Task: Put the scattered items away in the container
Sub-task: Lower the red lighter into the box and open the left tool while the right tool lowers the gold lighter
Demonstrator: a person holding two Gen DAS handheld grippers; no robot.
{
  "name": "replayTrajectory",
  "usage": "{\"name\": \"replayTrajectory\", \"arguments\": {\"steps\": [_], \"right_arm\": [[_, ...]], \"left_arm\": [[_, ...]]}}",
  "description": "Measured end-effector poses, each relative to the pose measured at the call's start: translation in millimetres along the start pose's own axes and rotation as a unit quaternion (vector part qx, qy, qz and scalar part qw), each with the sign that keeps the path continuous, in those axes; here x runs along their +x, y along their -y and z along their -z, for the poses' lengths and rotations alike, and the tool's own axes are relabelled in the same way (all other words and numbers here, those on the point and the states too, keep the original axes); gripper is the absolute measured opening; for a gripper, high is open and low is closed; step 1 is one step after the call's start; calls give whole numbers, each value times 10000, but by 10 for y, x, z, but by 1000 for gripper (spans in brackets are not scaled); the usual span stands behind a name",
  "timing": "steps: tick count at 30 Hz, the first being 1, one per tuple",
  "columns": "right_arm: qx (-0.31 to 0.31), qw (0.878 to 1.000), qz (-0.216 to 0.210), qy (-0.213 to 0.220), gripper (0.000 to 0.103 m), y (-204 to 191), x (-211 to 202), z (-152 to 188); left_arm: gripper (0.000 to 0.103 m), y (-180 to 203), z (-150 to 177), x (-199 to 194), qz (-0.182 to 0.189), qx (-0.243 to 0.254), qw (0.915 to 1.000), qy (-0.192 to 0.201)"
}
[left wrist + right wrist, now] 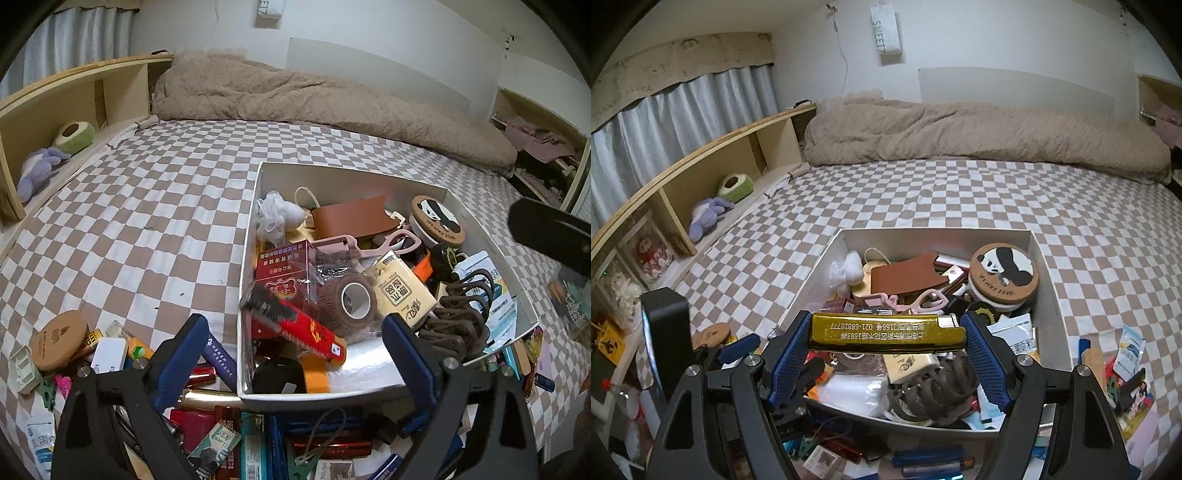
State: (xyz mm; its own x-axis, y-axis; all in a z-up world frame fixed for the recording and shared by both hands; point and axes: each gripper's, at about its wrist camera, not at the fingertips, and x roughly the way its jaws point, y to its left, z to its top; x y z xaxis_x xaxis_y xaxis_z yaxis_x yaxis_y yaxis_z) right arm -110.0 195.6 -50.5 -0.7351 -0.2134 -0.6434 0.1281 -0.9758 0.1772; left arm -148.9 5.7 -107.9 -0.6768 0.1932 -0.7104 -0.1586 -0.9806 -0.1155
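looking through the left wrist view, the white box (pixel 491 258) on the checkered bed (pixel 147 206) is already well filled: a panda tin (pixel 437 220), a brown wallet (pixel 352 218), a roll of brown tape (pixel 349 299), a red packet (pixel 295 325) and a dark hair claw (pixel 461 314) lie piled inside. plenty is left outside, with a round wooden lid (pixel 57 339) and small packets heaped against the near wall and to the left. the left hand-held gripper (pixel 295 354) stands wide with nothing between its fingers, straddling the box's near left corner.

turning to the right wrist view, the right hand-held gripper (pixel 886 345) is clamped on a gold lighter (pixel 886 331), held crosswise between the blue pads. it hangs over the near part of the box (pixel 1049 266), above the hair claw (pixel 931 391), so i judge this piece is nearly delivered. more bits lie scattered on the bed (pixel 960 192) to the right of the box.
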Motion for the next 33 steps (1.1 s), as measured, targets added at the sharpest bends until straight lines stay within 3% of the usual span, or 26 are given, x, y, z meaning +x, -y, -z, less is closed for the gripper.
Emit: {"name": "replayTrajectory", "arguments": {"steps": [22, 33], "right_arm": [[146, 9979, -152, -608, 81, -196, 375, 24], [82, 9935, -213, -1111, 81, -364, 689, 115]], "left_arm": [[96, -188, 108, -253, -350, 176, 9990, 221], [96, -291, 173, -376, -297, 140, 9992, 224]]}}
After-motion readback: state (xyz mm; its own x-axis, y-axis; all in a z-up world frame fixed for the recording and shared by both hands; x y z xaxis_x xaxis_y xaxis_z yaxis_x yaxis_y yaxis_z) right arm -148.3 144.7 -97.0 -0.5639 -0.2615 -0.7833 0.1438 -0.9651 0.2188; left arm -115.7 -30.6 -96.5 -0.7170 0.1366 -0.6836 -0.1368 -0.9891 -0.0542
